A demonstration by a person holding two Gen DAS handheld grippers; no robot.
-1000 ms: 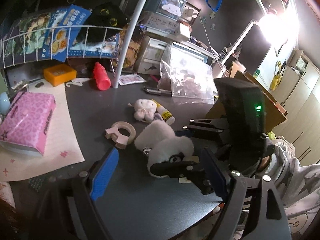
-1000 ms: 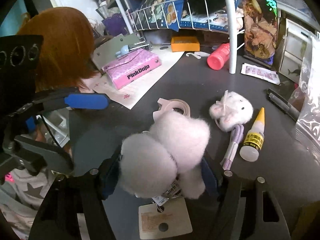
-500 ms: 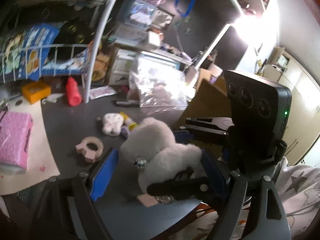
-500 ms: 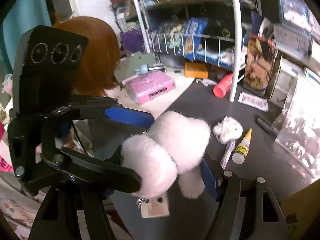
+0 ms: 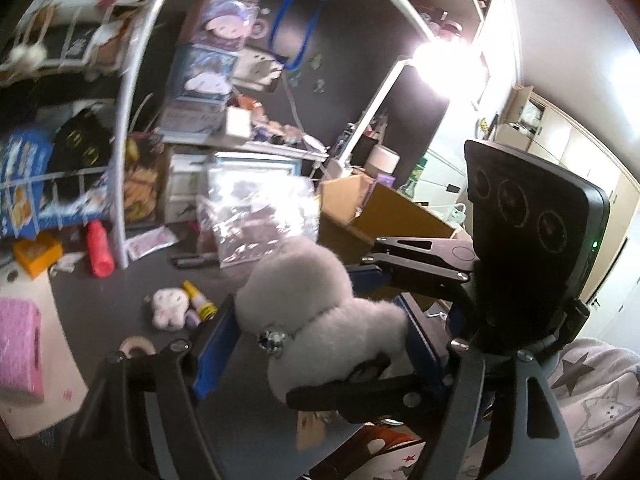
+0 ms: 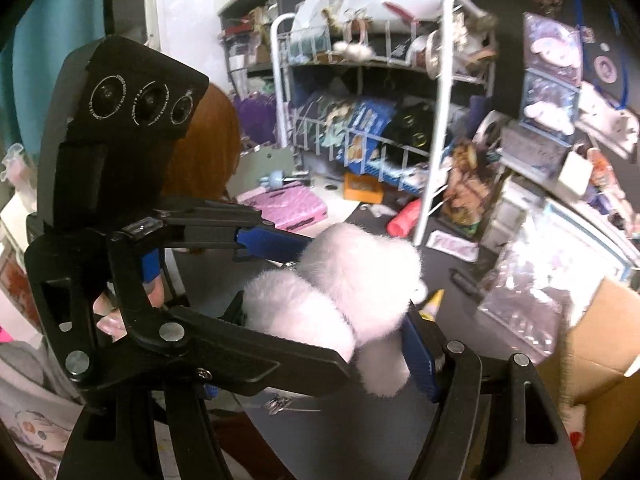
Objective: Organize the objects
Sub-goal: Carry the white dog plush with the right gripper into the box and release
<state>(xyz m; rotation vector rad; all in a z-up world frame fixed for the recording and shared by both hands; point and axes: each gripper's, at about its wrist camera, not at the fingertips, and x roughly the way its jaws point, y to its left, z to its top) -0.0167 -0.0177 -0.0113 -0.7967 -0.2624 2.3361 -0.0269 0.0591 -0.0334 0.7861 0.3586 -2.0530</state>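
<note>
Both grippers meet on one white plush toy (image 5: 316, 312), which is held in the air above the dark desk (image 5: 132, 280), near its front edge. The right gripper (image 6: 336, 320) clamps the toy across its fluffy body, the blue pads sunk into the pile on both sides. The left gripper (image 5: 316, 336) brackets the same toy from the opposite direction; its jaws have just been closing with the plush between them, and its left blue pad (image 5: 216, 340) now presses the fur, so this reads as a second grip. The crossed, two-sided hold probably steadies a soft, shapeless body during a hand-over or a carry. A metal charm (image 5: 272, 338) at the toy's neck and a card tag (image 5: 310, 426) hang freely below. Left on the desk are a smaller plush (image 5: 170, 308), a glue bottle (image 5: 198, 300), a tape roll (image 5: 138, 346), a red bottle (image 5: 98, 250) and a pink tissue pack (image 5: 18, 348). The open cardboard box (image 5: 360, 220) just beyond looks a likely destination, though that is only a judgement.
</note>
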